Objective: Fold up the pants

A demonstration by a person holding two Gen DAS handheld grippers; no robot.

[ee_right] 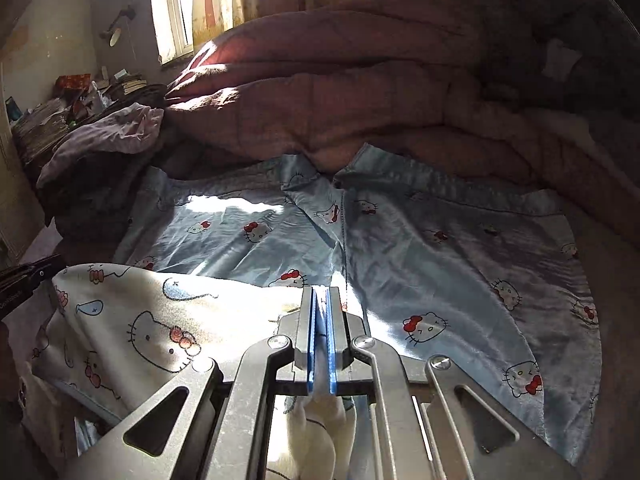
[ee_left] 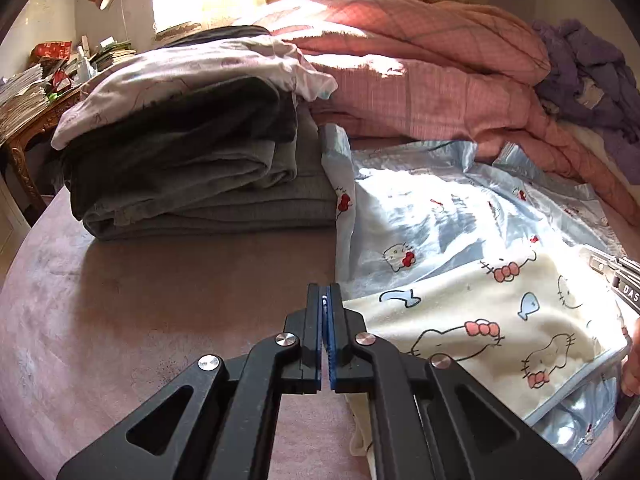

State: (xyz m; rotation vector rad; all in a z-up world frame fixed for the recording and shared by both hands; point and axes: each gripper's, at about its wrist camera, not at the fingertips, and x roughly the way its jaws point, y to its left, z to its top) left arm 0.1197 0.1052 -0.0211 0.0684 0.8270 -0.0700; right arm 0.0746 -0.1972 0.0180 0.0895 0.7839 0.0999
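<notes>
Two grippers work at the near edge of a bed covered in a dusty pink sheet [ee_left: 120, 312].

In the left wrist view, the left gripper [ee_left: 325, 300] has its jaws drawn right together, the blue pads meeting. Cream fabric trails out beneath the fingers near the bottom of the frame, so it seems to pinch the edge of the pants [ee_left: 460, 280], though the pinch itself is hard to see. The pants are pale blue satin with cartoon cats outside and a cream fleece lining, and they lie spread from the gripper toward the right side of the bed, the near part turned over with the lining up. At the left edge of the bed sits a stack of folded clothes [ee_left: 192, 168], grey and dark with a pale printed piece on top, touching the pants' left border. Behind both, along the far side, a pink quilt [ee_left: 420, 80] is heaped. The right gripper [ee_left: 616, 280] shows partly at the right edge.

In the right wrist view, the right gripper [ee_right: 322, 304] is likewise closed tight, with a fold of cream lining squeezed between its pads. The two blue legs fan away toward the quilt.
</notes>
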